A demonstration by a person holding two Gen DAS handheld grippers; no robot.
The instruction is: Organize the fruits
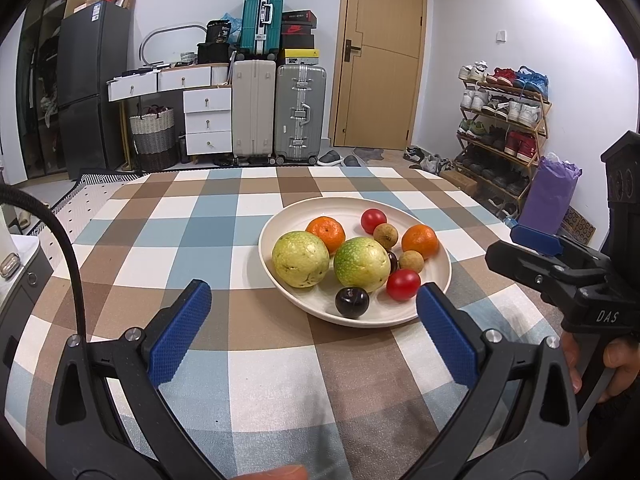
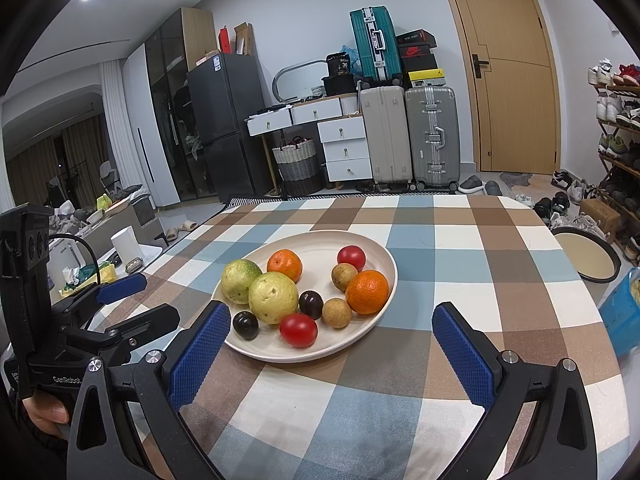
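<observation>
Your left tool (image 1: 312, 300) and your right tool (image 2: 330, 322) both hover above the checked bench (image 2: 460, 248) just short of the cream plate (image 1: 400, 208), each with its blue pads spread wide and nothing between them. All the fruit you can see lies on that plate: two green guavas (image 1: 301, 259), two oranges (image 1: 420, 241), two red tomatoes (image 1: 403, 285), two brown longans (image 1: 386, 236) and two dark plums (image 1: 352, 300), mixed together and some touching. That fits either a heap waiting to be sorted or fruit already gathered onto the plate, and this moment does not settle which, so decide what order you want before closing on anything. If you do lift a piece, go for one with free space around it; the plum at the near rim sits apart from the rest and is easy to reach. Bring the pads down either side of its widest part and close gently, since the plums and tomatoes probably bruise or split easily. The guavas are broad and look close to the limit of your opening. Keep the two tools from crossing over the plate.
</observation>
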